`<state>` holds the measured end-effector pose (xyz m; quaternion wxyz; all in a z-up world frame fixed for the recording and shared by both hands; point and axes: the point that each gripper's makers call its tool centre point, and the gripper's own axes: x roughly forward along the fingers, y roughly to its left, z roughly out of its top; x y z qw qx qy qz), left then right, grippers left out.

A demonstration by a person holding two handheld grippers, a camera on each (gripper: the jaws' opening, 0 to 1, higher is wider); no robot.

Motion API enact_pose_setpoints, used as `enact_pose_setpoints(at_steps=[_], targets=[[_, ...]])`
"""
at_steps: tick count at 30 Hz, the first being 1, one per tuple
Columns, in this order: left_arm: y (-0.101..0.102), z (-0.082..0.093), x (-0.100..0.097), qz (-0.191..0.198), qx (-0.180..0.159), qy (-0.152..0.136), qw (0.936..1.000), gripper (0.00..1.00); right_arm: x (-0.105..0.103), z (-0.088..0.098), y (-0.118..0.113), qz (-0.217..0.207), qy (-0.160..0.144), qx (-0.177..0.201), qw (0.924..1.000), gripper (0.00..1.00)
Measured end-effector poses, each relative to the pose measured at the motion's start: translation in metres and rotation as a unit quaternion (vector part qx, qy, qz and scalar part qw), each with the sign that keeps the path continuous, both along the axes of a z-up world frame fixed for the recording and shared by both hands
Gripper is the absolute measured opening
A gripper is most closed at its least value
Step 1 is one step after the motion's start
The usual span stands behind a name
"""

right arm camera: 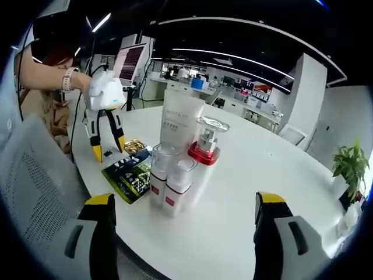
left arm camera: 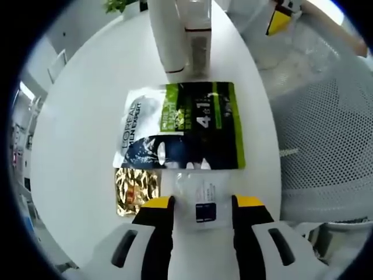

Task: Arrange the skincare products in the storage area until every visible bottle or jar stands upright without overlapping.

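**Both grippers open over the table, products grouped near the centre**

In the left gripper view, a gold sachet (left arm camera: 137,190) lies flat on the white table (left arm camera: 87,116), just left of the left gripper (left arm camera: 200,202). That gripper's yellow-tipped jaws stand apart w/ nothing clamped; a small clear sachet (left arm camera: 202,195) w/ a dark label lies between the tips, contact not clear. Beyond it lies a green/white pack (left arm camera: 182,127), flat, its near edge overlapping the gold sachet and the clear sachet. Further on stand a white tube (left arm camera: 166,35) and a clear bottle (left arm camera: 198,44), upright, side by side. A mesh chair (left arm camera: 323,140) is at the right.

In the right gripper view, the same chair (right arm camera: 35,175) is at far left. A hand (right arm camera: 87,84) holds the left gripper (right arm camera: 108,149) tips-down over the pack (right arm camera: 129,175), jaws spread, approx. above the gold sachet (right arm camera: 135,145). Right of the pack, two small white bottles (right arm camera: 171,186) w/ red bands stand upright, touching each other. Behind them stand the tall white tube (right arm camera: 179,122) and a red-collared pump bottle (right arm camera: 205,146), close together. The right gripper (right arm camera: 183,210) is wide open, holding nothing, jaws either side of the cluster but nearer the camera. A plant (right arm camera: 349,166) is at far right.
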<state>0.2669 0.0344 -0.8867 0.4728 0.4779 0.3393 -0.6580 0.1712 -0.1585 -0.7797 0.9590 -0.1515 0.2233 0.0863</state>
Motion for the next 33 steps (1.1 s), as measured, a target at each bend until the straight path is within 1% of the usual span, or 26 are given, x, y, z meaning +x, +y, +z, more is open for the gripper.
enact_pose_setpoints(at_steps=[5,8,12,17,23,26,27,31,33], targets=[[-0.002,0.0,-0.001,-0.009,-0.004,-0.002,0.9999,0.36,0.0,0.0,0.001,0.002,0.001,-0.001,1.0,0.99],[-0.002,0.0,-0.002,-0.009,-0.004,0.001,1.0,0.37,0.0,-0.001,0.002,0.003,0.001,-0.001,1.0,0.99],[-0.003,0.001,0.001,-0.008,-0.007,-0.012,0.9999,0.43,0.0,0.0,0.002,0.003,0.002,0.0,1.0,0.99],[-0.001,0.002,-0.001,-0.013,-0.002,-0.014,0.9998,0.43,0.0,-0.001,0.002,0.005,0.002,-0.001,1.0,0.99],[0.001,0.008,-0.001,-0.002,-0.011,-0.015,0.9998,0.47,0.0,0.0,0.002,0.003,0.0,0.0,1.0,0.99],[0.001,0.013,0.001,0.006,-0.019,-0.02,0.9996,0.48,0.0,0.0,0.002,0.004,0.0,0.0,1.0,0.99],[0.0,0.016,0.001,0.015,-0.025,-0.02,0.9994,0.49,0.0,0.0,0.002,0.005,-0.001,0.0,1.0,0.99],[-0.004,0.029,-0.001,0.046,-0.063,-0.013,0.9969,0.52,0.0,0.002,0.002,0.003,-0.004,-0.001,1.0,0.99],[-0.006,0.038,-0.001,0.066,-0.085,-0.01,0.9941,0.55,0.0,0.004,0.002,0.003,-0.009,0.002,1.0,0.99]])
